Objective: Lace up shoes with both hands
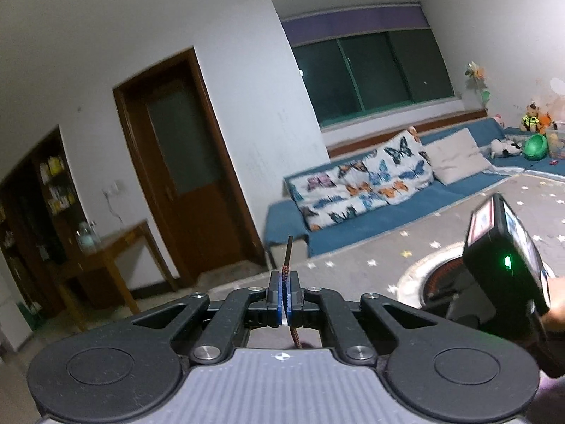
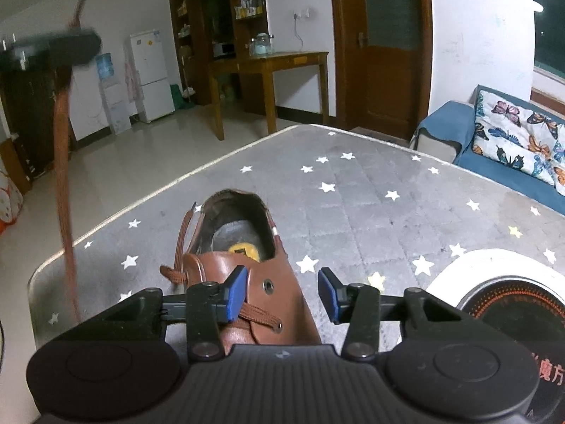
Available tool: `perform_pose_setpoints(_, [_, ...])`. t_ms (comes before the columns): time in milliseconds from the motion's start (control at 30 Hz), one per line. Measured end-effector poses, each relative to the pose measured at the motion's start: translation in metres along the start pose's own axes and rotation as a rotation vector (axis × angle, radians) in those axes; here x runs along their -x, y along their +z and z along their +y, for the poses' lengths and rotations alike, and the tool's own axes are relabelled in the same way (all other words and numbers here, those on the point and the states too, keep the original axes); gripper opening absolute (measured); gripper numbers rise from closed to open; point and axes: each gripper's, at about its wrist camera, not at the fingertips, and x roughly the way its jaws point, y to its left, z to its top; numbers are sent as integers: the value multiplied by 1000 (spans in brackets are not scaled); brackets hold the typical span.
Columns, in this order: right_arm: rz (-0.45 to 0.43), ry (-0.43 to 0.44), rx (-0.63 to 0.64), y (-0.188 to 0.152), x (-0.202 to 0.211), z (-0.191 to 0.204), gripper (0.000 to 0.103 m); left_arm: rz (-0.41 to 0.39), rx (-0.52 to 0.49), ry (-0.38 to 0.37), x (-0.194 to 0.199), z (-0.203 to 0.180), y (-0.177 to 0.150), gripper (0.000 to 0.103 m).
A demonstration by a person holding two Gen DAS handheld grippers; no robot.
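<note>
A star-patterned mat (image 2: pixel 353 190) is carrying the brown shoe (image 2: pixel 247 268) at lower centre. The right gripper (image 2: pixel 282 295) is hovering with fingers apart over it. The left gripper (image 1: pixel 284 295) is clamping the lace (image 1: pixel 287 252), centre frame.

Your left cam sits high, aimed across at the sofa (image 1: pixel 370 190); your right one's close above the shoe (image 2: pixel 243 265); both catch the door (image 1: pixel 176 162).
</note>
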Motion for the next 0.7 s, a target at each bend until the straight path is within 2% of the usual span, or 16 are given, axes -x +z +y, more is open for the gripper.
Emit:
perform_pose_setpoints(333, [-38, -34, 35, -6, 6, 2, 42, 110, -8, -72, -31, -20, -27, 3])
perform_pose_setpoints(500, [-52, -22, 32, -10, 11, 0, 26, 150, -78, -116, -42, -33, -40, 3])
perform_pose_setpoints(700, [-58, -5, 15, -11, 14, -5, 18, 194, -150, -166, -58, -45, -46, 3])
